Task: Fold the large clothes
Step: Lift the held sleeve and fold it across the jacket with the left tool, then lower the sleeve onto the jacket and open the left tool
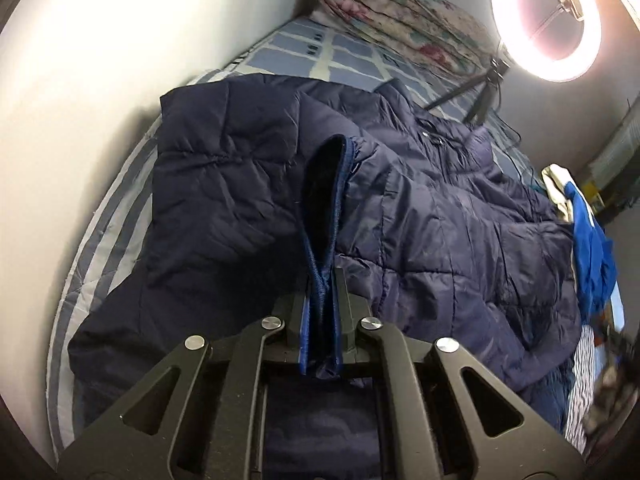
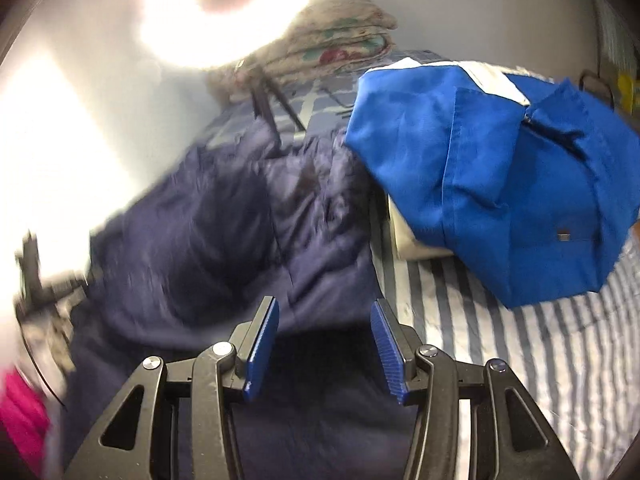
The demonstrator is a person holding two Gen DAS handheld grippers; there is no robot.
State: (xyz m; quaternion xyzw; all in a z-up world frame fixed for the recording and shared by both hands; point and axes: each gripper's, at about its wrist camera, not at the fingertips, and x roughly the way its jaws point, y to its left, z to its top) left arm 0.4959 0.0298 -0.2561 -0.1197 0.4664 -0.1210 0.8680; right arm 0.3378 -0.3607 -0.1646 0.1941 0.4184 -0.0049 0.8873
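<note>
Left gripper (image 1: pixel 322 280) pinches cuff (image 1: pixel 320 240) of navy padded jacket (image 1: pixel 420 216) spread on striped bed (image 2: pixel 520 340). Right gripper (image 2: pixel 324 332) spread, empty, above jacket edge, near blue garment (image 2: pixel 500 184).

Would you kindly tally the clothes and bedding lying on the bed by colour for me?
Navy: 1, the quilted jacket
Bright blue: 1, the blue jacket
Floral: 1, the folded quilt
Cream: 1, a cloth under the blue jacket
Total: 4
</note>
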